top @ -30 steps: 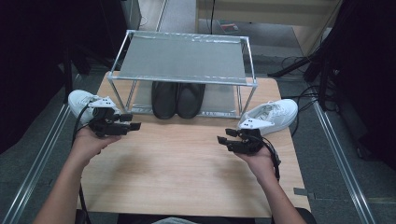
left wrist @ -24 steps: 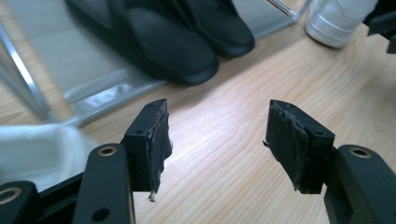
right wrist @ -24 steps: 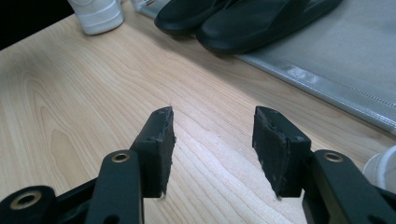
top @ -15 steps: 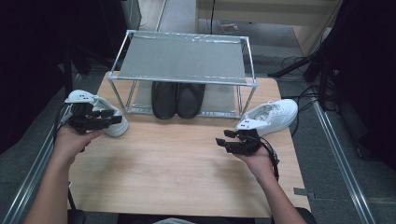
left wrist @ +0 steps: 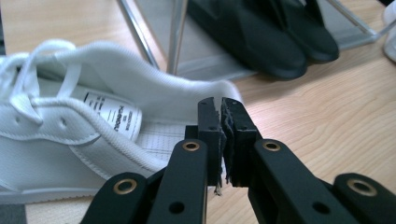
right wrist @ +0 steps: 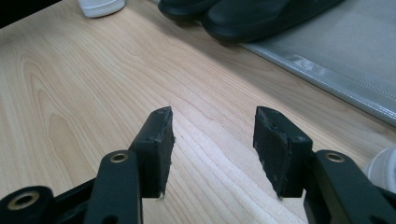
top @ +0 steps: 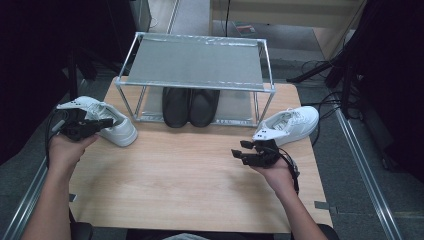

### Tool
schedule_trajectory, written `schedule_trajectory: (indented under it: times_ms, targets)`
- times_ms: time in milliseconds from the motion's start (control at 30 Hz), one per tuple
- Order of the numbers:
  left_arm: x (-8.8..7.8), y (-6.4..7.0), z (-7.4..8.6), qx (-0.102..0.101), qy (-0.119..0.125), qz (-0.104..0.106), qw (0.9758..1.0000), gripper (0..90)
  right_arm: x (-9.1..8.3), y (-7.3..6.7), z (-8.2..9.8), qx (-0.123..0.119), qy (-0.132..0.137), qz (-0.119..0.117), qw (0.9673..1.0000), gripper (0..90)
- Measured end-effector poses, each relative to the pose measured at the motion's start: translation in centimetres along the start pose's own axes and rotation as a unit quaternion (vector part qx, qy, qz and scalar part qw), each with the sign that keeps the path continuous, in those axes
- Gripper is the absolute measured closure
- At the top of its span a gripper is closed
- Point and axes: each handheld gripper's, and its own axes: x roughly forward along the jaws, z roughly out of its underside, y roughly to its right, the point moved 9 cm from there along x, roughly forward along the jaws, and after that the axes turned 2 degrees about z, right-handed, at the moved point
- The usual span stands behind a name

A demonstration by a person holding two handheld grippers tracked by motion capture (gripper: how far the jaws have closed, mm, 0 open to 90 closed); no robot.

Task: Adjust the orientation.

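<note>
A white sneaker (top: 117,131) lies at the table's left edge. My left gripper (top: 107,121) sits over its opening. In the left gripper view the jaws (left wrist: 222,105) have just been closing and now pinch the rim at the sneaker's (left wrist: 70,140) heel. A second white sneaker (top: 292,122) lies at the right. Just in front of it, my right gripper (top: 239,147) hovers open over bare wood, and the right gripper view shows nothing between its jaws (right wrist: 212,126).
A metal shoe rack (top: 200,60) stands at the back of the wooden table (top: 185,175), with a pair of black shoes (top: 190,106) on its lower shelf. Cables and dark equipment lie beyond both sides.
My left hand has moved left from the table to the left sneaker, and its jaws have gone from wide open to shut on the rim. The right hand has kept still.
</note>
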Motion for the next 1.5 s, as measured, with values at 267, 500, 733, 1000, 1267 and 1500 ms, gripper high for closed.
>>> schedule_trajectory:
  times_ms: [267,500,733,1000,1267,1500]
  targets:
    - [1.9,-1.4,0.5,-0.015,-0.015,-0.009,0.9997,87.2,-0.6,0.3,0.6,0.003,-0.003,0.008,1.0,48.7]
    - [3.1,-2.3,1.6,-0.016,-0.029,-0.011,0.9994,88.1,-0.8,0.4,0.8,0.004,-0.004,0.011,0.9999,48.6]
    - [2.9,-2.3,1.9,-0.016,-0.028,-0.013,0.9994,89.7,-0.4,0.3,0.6,-0.001,-0.006,0.007,1.0,48.6]
    - [2.1,-2.4,2.6,-0.028,-0.026,-0.001,0.9993,89.8,0.2,0.0,0.3,-0.007,-0.011,0.001,0.9999,48.6]
    - [0.9,-2.7,3.6,-0.033,-0.027,-0.007,0.9991,89.6,1.0,-0.4,-0.2,-0.018,-0.014,-0.01,0.9997,48.6]
    - [-0.3,-3.1,4.4,-0.038,-0.031,-0.016,0.9987,88.8,1.7,-0.7,-0.6,-0.026,-0.017,-0.018,0.9994,48.5]
